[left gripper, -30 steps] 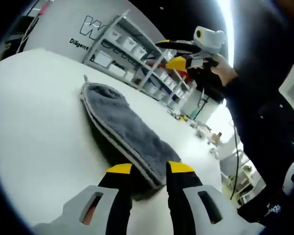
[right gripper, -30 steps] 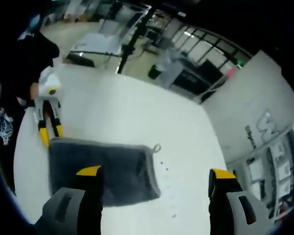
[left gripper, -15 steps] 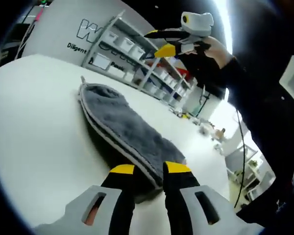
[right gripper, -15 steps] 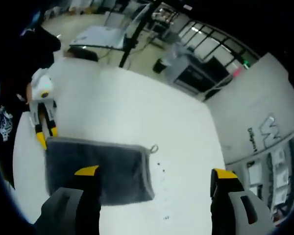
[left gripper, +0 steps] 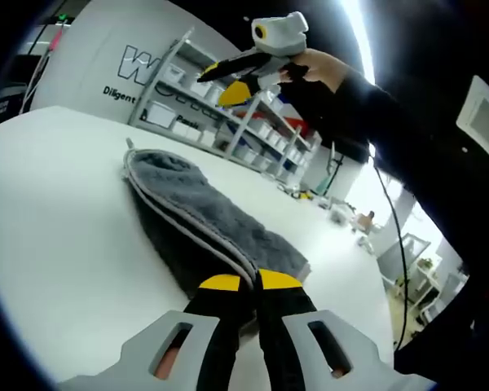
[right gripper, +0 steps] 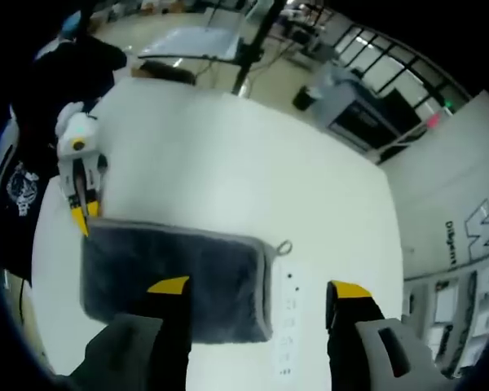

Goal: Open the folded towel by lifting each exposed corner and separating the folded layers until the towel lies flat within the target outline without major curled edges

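Where the left gripper view looks along its own jaws, the left gripper [left gripper: 241,283] has its yellow-tipped fingers [left gripper: 221,283] pressed nearly together, pinching the near corner of the towel [left gripper: 197,218]. That grey towel lies folded on a round white table [left gripper: 57,220], stretching away from the jaws, with a pale hem along its stacked layers. Above and beyond it, a hand [left gripper: 316,68] holds the right gripper [left gripper: 222,80] in the air, well clear of the cloth. Shelves [left gripper: 228,114] with white bins stand against the far wall.

From the right gripper view, looking down on the table [right gripper: 228,171], the right gripper [right gripper: 260,287] has its fingers [right gripper: 169,286] spread wide, holding nothing. The towel [right gripper: 175,273] lies below as a folded rectangle, with a small loop [right gripper: 284,246] at one corner. At the opposite corner, the left gripper [right gripper: 79,217] touches the towel's edge.
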Demonstrator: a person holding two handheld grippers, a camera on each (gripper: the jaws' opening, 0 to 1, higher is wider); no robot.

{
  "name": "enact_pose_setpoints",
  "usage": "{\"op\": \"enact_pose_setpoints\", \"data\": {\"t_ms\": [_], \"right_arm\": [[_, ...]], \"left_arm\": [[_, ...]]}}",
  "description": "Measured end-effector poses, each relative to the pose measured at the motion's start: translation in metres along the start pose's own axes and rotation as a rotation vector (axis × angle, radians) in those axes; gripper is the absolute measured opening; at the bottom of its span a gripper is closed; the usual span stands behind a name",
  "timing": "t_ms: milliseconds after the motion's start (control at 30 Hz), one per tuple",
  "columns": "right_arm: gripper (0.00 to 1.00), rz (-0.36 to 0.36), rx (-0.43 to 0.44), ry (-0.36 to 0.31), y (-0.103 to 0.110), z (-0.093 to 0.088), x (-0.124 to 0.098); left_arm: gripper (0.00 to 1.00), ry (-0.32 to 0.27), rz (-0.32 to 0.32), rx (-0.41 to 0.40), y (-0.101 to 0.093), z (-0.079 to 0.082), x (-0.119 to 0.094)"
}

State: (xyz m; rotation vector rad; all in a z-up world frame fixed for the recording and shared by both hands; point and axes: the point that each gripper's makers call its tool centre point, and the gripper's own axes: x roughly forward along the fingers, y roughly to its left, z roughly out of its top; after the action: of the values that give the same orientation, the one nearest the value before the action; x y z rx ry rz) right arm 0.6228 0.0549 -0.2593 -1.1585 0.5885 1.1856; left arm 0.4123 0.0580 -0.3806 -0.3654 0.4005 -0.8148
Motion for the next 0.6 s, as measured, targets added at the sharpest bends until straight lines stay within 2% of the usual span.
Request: {"op": "enact_pose_setpoints", "data": {"t_ms": [67, 367, 600], "right_arm": [[0.64, 0.001, 0.005, 0.007, -0.012, 0.003, 0.002], [0.60, 0.011, 0.009, 0.022, -0.023, 0.004, 0.027], [0.62, 0.028, 0.006, 0.038, -0.019, 0.000, 0.040]], "left_arm": [[0.04, -0.005, -0.001, 0.003, 0.000, 0.001, 0.000], [0.04, -0.010, -0.003, -0.001, 0.001, 0.003, -0.001], [0.04, -0.009, -0.005, -0.009, 0.001, 0.003, 0.000]]}}
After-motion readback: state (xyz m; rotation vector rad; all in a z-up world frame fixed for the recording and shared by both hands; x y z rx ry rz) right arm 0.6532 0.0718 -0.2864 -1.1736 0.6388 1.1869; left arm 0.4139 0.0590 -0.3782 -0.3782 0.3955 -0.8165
